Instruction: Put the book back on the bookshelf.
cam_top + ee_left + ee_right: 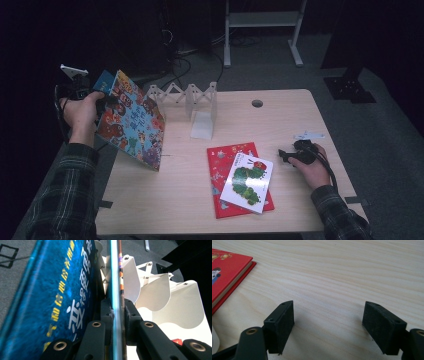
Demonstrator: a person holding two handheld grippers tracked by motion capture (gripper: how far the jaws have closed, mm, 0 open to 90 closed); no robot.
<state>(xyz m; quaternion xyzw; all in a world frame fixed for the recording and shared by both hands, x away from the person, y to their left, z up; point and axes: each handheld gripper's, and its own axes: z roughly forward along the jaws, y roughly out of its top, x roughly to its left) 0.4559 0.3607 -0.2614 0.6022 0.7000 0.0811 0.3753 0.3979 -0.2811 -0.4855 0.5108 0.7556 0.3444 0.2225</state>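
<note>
My left gripper point(106, 98) holds a colourful blue picture book point(131, 121) tilted in the air over the table's left side. In the left gripper view the jaws point(116, 312) are shut on the edge of that book, whose blue cover point(50, 302) runs away to the left. A white folding book rack point(186, 96) stands at the back middle, and its curved dividers point(160, 295) lie just beyond the held book. My right gripper point(283, 155) rests low on the table at the right, and it point(328, 325) is open over bare wood.
A red book point(225, 165) lies flat at the front middle with a white caterpillar book point(247, 182) on top of it; the red book's corner point(227, 272) is left of my right jaws. The wooden table point(165, 200) has a cable hole point(257, 103) at the back.
</note>
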